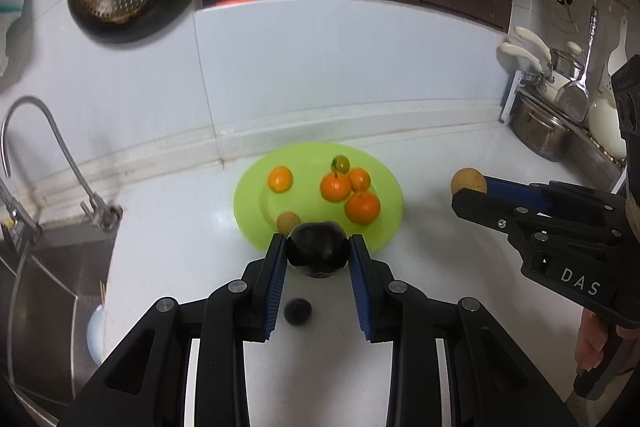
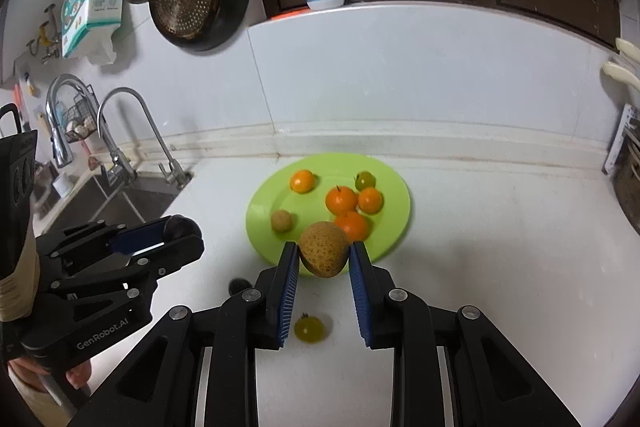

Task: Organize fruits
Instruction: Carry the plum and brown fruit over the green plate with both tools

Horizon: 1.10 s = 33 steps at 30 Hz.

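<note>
Black left claw (image 1: pixel 317 251) grips dark fruit (image 1: pixel 317 250).

The right hand-held gripper (image 1: pixel 468 191) reads "DAS"; the left hand-held gripper (image 2: pixel 188 231) reads "GenRobot.AI".

A glossy dark fruit (image 1: pixel 317 249) sits clamped between the blue pads of the left gripper (image 1: pixel 318 247), and a speckled tan fruit (image 2: pixel 324 254) is pinched in the right gripper (image 2: pixel 324 257), both near the front rim of the lime-green plate (image 2: pixel 396 223). The plate holds four oranges (image 2: pixel 341 199), a small green fruit (image 2: pixel 365 180) and a small tan one (image 2: pixel 281 220). On the white bench (image 2: pixel 480 247) lie a yellow-green fruit (image 2: pixel 309 329) and a small dark one (image 1: pixel 297 311).
</note>
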Tool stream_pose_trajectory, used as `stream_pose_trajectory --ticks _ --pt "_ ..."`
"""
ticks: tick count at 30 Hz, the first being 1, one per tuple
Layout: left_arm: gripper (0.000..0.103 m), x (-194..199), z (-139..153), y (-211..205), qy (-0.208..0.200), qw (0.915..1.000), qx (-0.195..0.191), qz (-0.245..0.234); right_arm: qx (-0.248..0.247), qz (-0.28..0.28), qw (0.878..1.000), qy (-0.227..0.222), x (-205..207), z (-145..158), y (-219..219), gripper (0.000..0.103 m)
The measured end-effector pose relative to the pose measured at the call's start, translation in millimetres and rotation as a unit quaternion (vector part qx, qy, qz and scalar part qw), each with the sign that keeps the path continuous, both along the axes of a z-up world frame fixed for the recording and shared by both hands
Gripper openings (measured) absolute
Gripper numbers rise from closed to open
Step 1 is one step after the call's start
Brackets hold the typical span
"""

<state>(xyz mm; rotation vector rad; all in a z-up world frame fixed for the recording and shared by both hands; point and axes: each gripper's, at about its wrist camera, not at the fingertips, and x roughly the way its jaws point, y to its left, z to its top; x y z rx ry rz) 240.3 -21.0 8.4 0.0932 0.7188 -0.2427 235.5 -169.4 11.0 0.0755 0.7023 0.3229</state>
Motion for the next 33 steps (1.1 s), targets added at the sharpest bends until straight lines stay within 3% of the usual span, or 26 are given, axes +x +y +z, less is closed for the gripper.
stream_pose_trajectory --ticks 18,33 --pt "0.031 60.4 9.2 7.2 0.001 1.0000 0.003 -0.003 -0.007 0.026 1.000 -0.015 62.1 19.0 22.4 0.027" --pt "0.031 119.0 -14.7 8.2 0.031 0.9995 0.005 -0.001 -0.015 0.039 0.999 0.010 124.2 -2.3 33.4 0.027"
